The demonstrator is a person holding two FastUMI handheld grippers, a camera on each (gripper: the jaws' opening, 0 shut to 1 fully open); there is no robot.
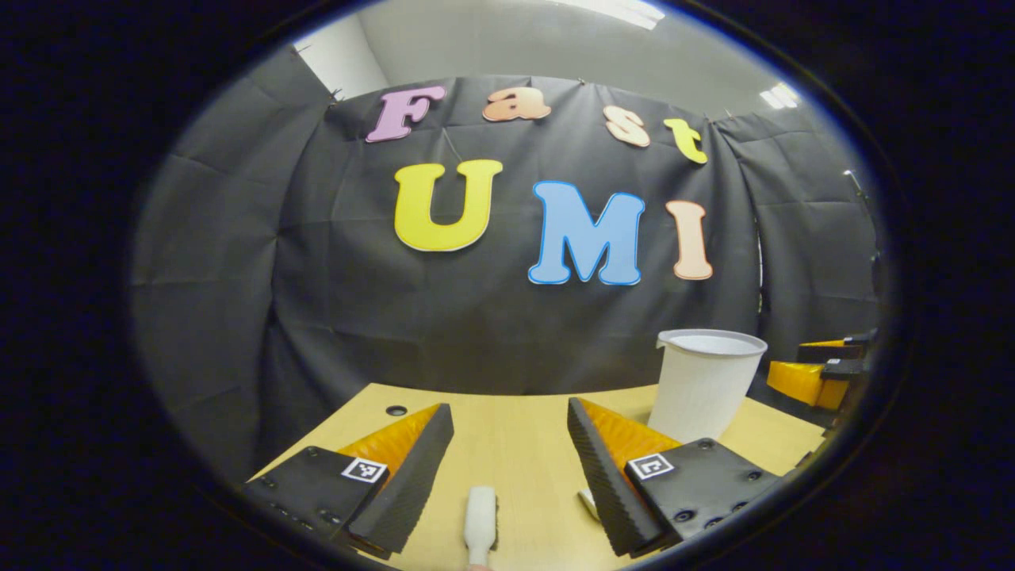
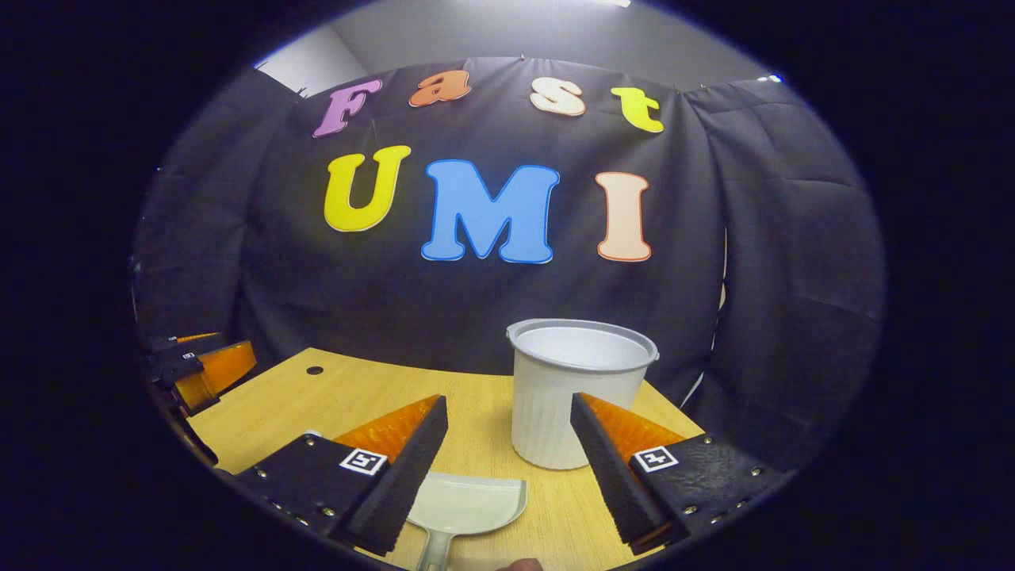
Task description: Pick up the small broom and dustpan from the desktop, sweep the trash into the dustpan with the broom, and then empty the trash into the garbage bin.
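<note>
Left gripper view: fingers (image 1: 412,476) spread over the broom handle (image 1: 480,515); right gripper (image 2: 507,468) is held released above the dustpan (image 2: 468,501)

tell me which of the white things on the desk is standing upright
The white bin, a ribbed tub standing upright with its open rim facing up. The white dustpan lies flat on the desk, and the white broom handle also lies flat.

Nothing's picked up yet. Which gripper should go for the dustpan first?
Right. The dustpan lies on the desk directly between the right gripper's open fingers, handle toward the camera. The left gripper is open over a white handle, probably the broom's.
</note>
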